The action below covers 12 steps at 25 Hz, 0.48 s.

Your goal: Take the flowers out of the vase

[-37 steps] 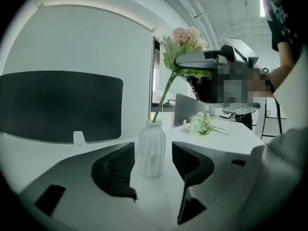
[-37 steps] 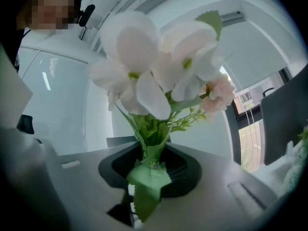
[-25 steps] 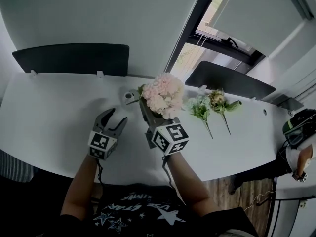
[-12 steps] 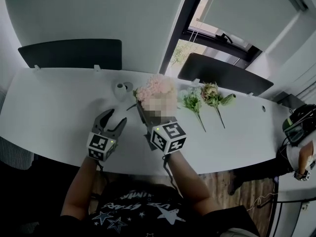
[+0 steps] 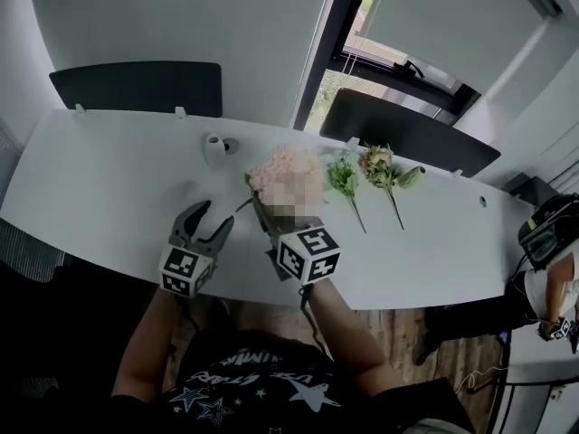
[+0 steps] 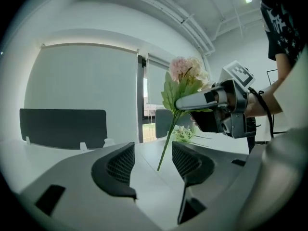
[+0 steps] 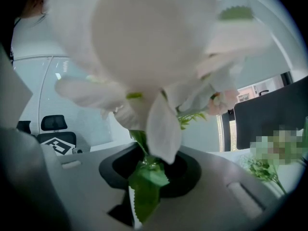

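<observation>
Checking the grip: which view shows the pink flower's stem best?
Left gripper view: the stem shows down to its tip below the right gripper. Right gripper view shows only petals and a leaf at the jaws; head view hides most of it behind the gripper.

I count three flower stems: one pink bunch (image 5: pixel 276 163) at twelve o'clock, plus a green sprig (image 5: pixel 342 174) and a mauve stem (image 5: pixel 378 163) at one o'clock. One white vase (image 5: pixel 214 145) at eleven. Two chairs: left chair (image 5: pixel 136 87), right chair (image 5: pixel 407 138). One table (image 5: pixel 109 179).

White table (image 5: pixel 99 183), dark panels (image 5: pixel 136 87), window (image 5: pixel 365 12) behind.
</observation>
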### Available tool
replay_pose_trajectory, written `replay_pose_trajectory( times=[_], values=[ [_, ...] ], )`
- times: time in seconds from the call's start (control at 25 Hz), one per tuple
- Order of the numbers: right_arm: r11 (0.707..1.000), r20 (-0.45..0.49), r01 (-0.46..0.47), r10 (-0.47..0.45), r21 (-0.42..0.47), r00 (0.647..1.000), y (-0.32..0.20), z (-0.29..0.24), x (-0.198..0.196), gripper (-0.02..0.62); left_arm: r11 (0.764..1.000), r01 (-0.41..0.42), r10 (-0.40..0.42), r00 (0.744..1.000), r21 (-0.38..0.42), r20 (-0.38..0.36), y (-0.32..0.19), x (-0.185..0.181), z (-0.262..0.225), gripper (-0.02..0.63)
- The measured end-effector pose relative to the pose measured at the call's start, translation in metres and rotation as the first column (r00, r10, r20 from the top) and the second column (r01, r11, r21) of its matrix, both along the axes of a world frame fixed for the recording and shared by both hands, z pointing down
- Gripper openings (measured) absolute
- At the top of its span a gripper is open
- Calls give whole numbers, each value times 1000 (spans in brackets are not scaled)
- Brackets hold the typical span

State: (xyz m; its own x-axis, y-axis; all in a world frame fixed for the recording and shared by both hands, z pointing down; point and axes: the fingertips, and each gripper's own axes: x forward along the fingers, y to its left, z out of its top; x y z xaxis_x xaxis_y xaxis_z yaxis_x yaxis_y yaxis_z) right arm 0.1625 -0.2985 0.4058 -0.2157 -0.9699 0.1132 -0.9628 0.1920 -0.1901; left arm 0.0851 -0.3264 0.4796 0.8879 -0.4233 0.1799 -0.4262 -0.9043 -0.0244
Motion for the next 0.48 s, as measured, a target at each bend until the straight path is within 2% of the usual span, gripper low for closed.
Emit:
replay_pose_trajectory(
  times=[0.12, 0.48],
  values=[
    [1000, 4, 13, -13, -4, 1000, 25, 3, 0, 94, 1000, 8, -8, 1000, -6, 0, 26, -1, 1, 230],
    [999, 29, 53, -53, -9, 998, 104, 8, 4, 94, 997, 71, -70, 996, 9, -63, 108, -2, -14, 230]
  ],
)
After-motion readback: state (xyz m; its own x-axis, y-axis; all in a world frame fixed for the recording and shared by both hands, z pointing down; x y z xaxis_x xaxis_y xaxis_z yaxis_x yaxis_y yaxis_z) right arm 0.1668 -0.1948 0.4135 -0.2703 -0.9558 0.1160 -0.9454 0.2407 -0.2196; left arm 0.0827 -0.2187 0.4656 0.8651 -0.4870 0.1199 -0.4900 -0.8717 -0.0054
